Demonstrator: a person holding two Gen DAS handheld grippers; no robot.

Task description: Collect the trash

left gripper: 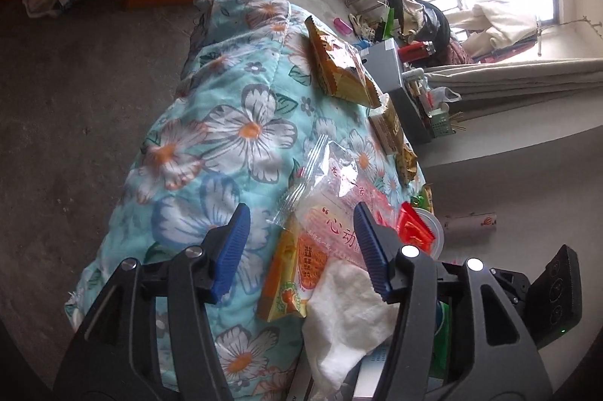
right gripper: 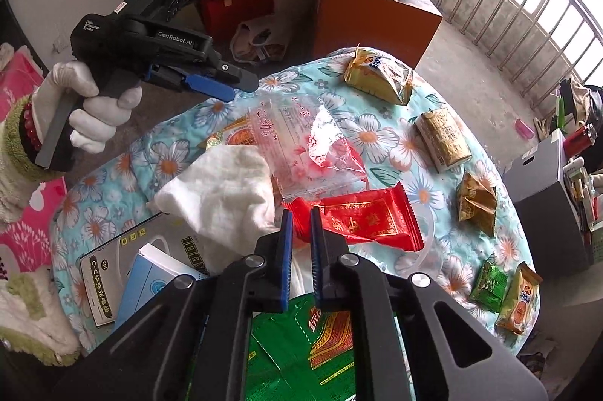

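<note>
Two risks: the right gripper (right gripper: 300, 231), nearly closed, is nipping only the red foil wrapper's (right gripper: 367, 222) corner, beside the white crumpled tissue (right gripper: 222, 190); the open, empty left gripper (left gripper: 301, 250) is hovering over it.

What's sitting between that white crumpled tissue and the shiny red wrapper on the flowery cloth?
In the right wrist view, the closed right gripper stands between the white tissue and the red wrapper, nipping the wrapper's near edge; the clear plastic bag lies just behind.

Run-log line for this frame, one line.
task: collect trash | left gripper: open, over clear bag | right gripper: shut on red wrapper
</note>
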